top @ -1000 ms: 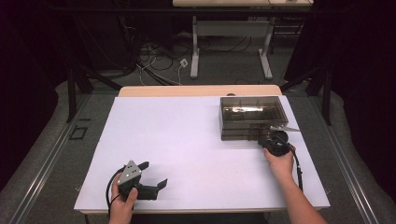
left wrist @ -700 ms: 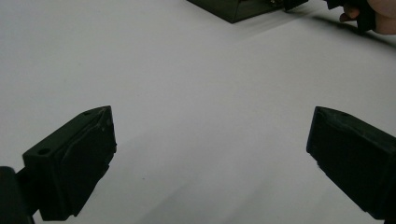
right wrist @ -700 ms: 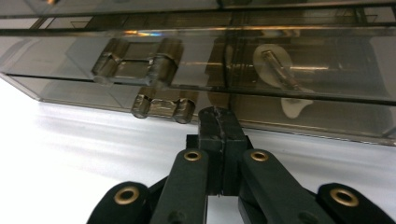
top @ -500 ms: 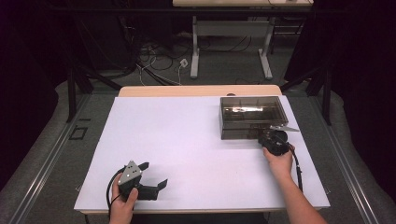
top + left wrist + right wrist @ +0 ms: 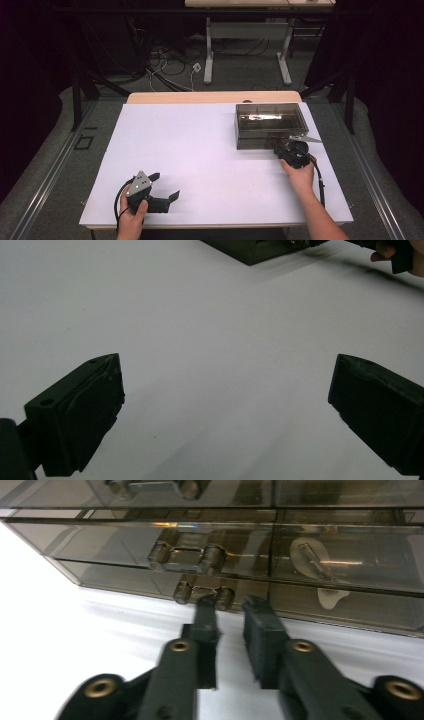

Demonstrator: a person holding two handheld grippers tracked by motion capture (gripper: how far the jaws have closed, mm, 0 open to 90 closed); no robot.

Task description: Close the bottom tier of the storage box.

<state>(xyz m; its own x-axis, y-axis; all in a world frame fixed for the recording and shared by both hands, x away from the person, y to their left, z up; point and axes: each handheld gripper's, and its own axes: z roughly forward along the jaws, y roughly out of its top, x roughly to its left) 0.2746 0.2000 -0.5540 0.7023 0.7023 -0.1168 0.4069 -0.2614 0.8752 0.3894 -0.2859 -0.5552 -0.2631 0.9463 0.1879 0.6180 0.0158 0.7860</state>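
A smoky see-through drawer box (image 5: 270, 125) stands at the far right of the white table (image 5: 200, 150). My right gripper (image 5: 279, 149) points at its front, low down. In the right gripper view the right gripper (image 5: 230, 602) has its tips at the bottom drawer's small clear handle (image 5: 204, 592). Its jaws have just been opening; a narrow gap stands between them and the pads press on nothing. My left gripper (image 5: 165, 185) rests near the front left edge, open wide. Bare table lies between the jaws of the left gripper (image 5: 225, 385).
The middle drawer has a matching handle (image 5: 185, 556), and a small metal piece (image 5: 312, 560) lies in a right-hand compartment. A black cable (image 5: 320, 180) trails from the right gripper. A wooden strip (image 5: 200, 97) edges the table's far side; desk legs and cables stand beyond.
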